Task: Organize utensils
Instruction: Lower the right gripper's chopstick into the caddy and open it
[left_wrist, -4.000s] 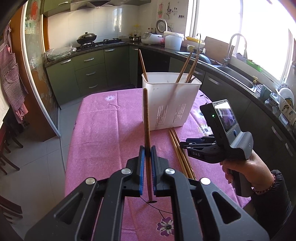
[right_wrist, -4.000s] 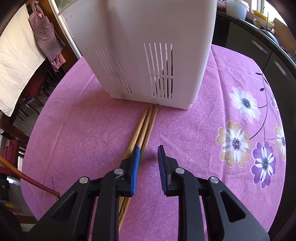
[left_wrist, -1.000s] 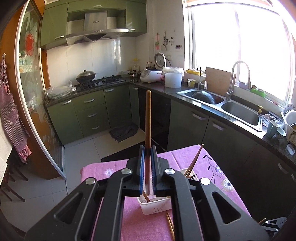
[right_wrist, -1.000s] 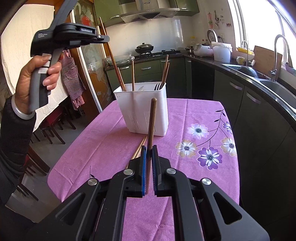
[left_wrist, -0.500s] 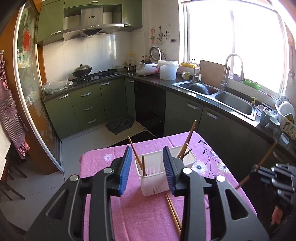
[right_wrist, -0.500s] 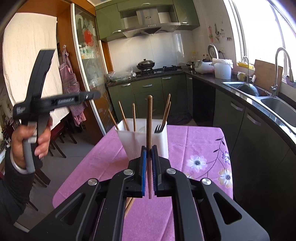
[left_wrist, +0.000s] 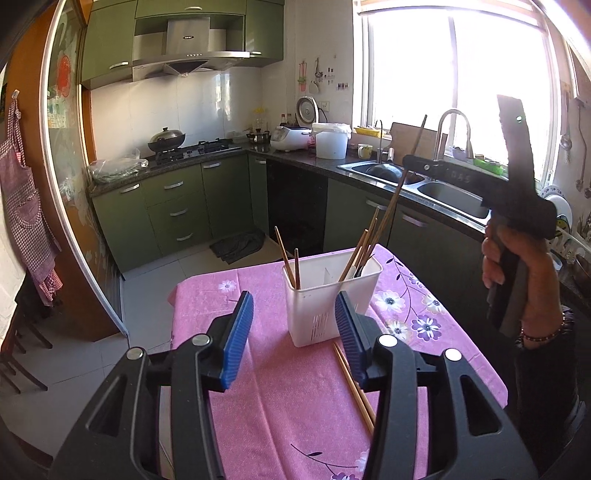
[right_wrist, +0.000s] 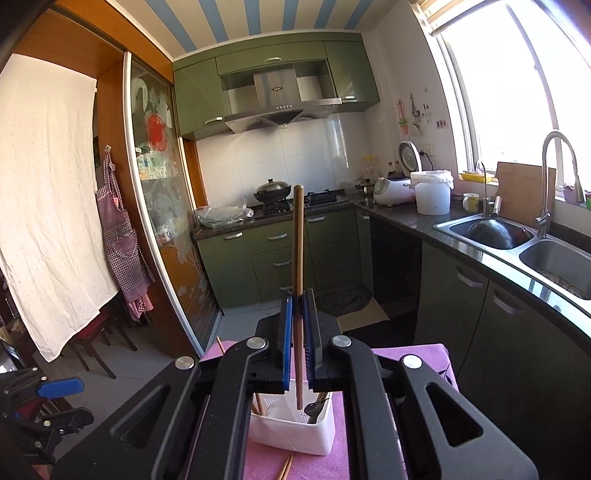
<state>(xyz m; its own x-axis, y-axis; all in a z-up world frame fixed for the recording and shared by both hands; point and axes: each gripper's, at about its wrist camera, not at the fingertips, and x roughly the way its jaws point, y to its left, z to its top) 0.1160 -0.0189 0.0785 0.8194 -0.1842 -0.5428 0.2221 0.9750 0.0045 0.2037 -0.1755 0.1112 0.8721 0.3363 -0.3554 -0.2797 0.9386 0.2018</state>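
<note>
My right tongs (right_wrist: 298, 345) pinch one chopstick (right_wrist: 297, 258) above the white utensil holder (left_wrist: 332, 295); left tongs (left_wrist: 295, 332) gape wide, empty.
On the pink tabletop (left_wrist: 280, 398), two loose chopsticks (left_wrist: 352, 387) look light, stiff and slick, so I'd grip mid-shaft.

Green cabinets (left_wrist: 173, 199) (glossy), bright window (left_wrist: 458, 70), tiled floor (left_wrist: 147, 295).

wok (left_wrist: 167, 138) on stove | white bucket (left_wrist: 330, 140) on counter | apron (right_wrist: 123, 236) hanging
</note>
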